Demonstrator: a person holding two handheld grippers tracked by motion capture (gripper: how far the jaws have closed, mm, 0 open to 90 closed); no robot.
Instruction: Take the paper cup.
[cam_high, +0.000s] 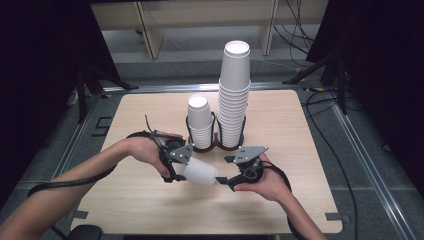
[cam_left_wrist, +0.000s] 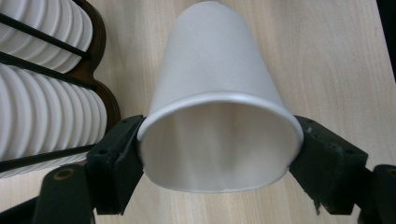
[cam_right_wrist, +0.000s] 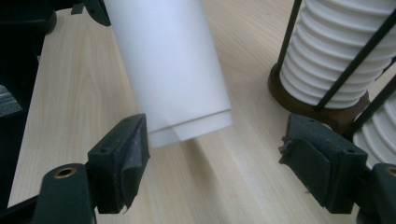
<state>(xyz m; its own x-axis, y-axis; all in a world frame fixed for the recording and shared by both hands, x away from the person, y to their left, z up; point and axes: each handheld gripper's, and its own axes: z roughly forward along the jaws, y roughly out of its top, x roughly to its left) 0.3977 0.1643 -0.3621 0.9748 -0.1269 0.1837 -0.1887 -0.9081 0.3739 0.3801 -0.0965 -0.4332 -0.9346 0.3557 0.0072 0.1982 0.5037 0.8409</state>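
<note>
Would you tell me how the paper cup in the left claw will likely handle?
The paper cup probably crushes easily: its rim looks slightly flattened between the pads of the left claw. It seems light, held sideways by the rim alone. Set down on its side, it would likely roll.

white paper cup (cam_high: 200, 171) lying sideways, seemingly above the table.

Between the left gripper's (cam_left_wrist: 219, 154) matt black, roughly worn pads (cam_left_wrist: 116, 163) sits a white paper cup (cam_left_wrist: 215, 93), smooth and faintly sheened inside its rolled rim. Beneath the fingers the table (cam_left_wrist: 336, 56) is pale wood-grain laminate with a matt finish. Beside the right gripper's (cam_right_wrist: 215, 154) frayed pads (cam_right_wrist: 126, 154), the stacked paper cups (cam_right_wrist: 327, 56) stand in a dark glossy wooden base (cam_right_wrist: 299, 95) with thin black metal rods.
</note>
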